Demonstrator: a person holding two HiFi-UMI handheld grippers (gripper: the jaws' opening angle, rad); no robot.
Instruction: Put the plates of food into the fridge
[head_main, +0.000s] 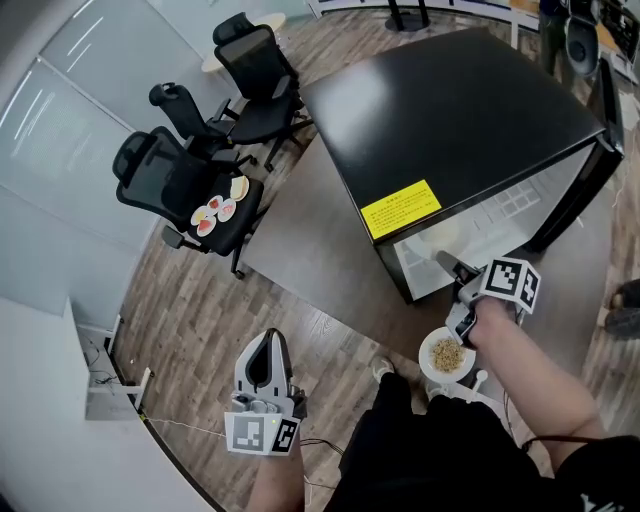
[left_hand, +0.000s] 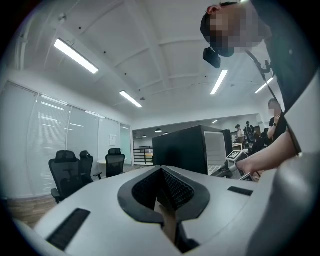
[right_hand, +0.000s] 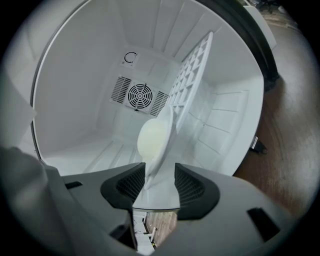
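The black fridge (head_main: 450, 110) stands with its door (head_main: 575, 195) swung open at the right. My right gripper (head_main: 455, 270) reaches into the opening, shut on the rim of a white plate (right_hand: 165, 135) that carries a pale round piece of food (right_hand: 151, 139). In the right gripper view, which is rolled, the gripper (right_hand: 156, 175) shows the plate edge-on beside the white wire shelf (right_hand: 192, 75). Another plate of brownish food (head_main: 447, 355) sits below my right arm. My left gripper (head_main: 265, 362) hangs low over the wood floor, shut and empty. Its pads (left_hand: 172, 187) meet.
Several black office chairs (head_main: 190, 165) stand at the left, and one seat holds small plates of food (head_main: 215, 212). A fan vent (right_hand: 139, 95) is set in the fridge's back wall. Other people (left_hand: 274, 117) stand beyond the fridge (left_hand: 182, 150).
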